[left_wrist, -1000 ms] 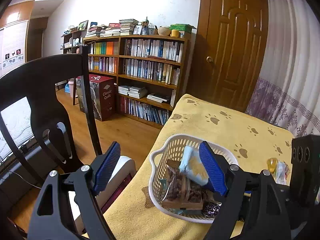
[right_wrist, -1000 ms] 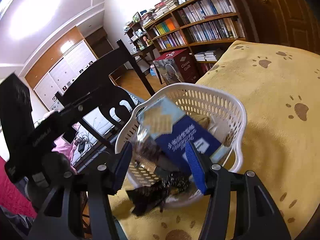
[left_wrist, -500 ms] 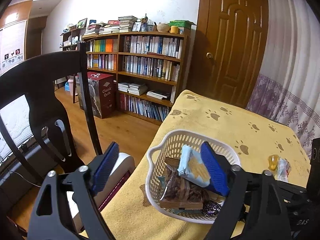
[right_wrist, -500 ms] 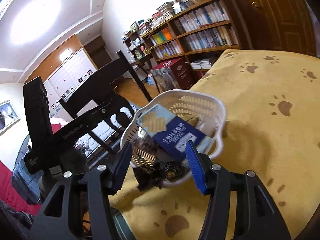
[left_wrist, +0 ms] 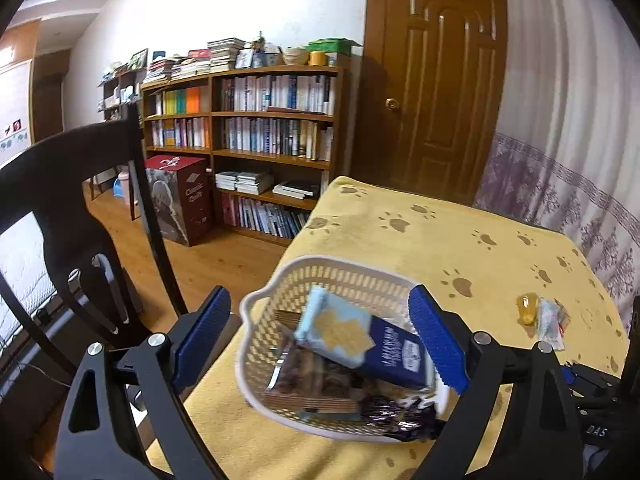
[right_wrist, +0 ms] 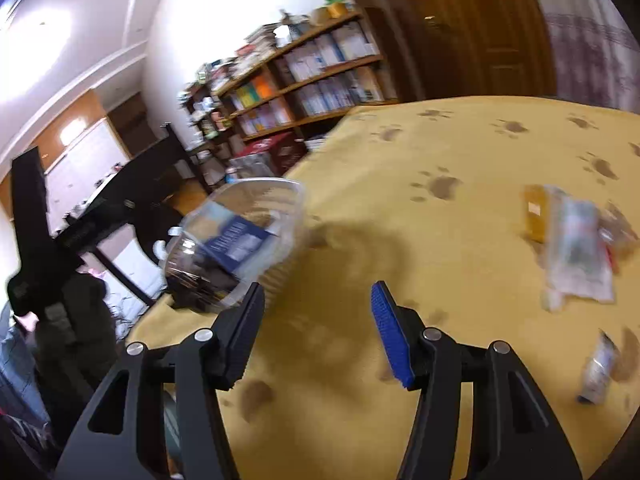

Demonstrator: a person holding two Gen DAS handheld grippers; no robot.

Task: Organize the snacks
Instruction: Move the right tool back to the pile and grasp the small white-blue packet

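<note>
Right wrist view, blurred | right gripper (right_wrist: 316, 320) fingers spread, empty | left gripper (left_wrist: 320, 340) spread over basket (left_wrist: 256, 344) | probably next: yellow packet (right_wrist: 536, 216); approach low, square, pinch mid-body

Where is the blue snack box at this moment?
In the left wrist view, the blue snack box lies inside the white basket, on top of the other snacks, near the left edge of the yellow tablecloth.

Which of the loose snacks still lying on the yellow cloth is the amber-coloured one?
The small amber packet, at the far left of the cluster; beside it lies a larger pale wrapper, and a small packet lies apart, nearer the camera.
</note>
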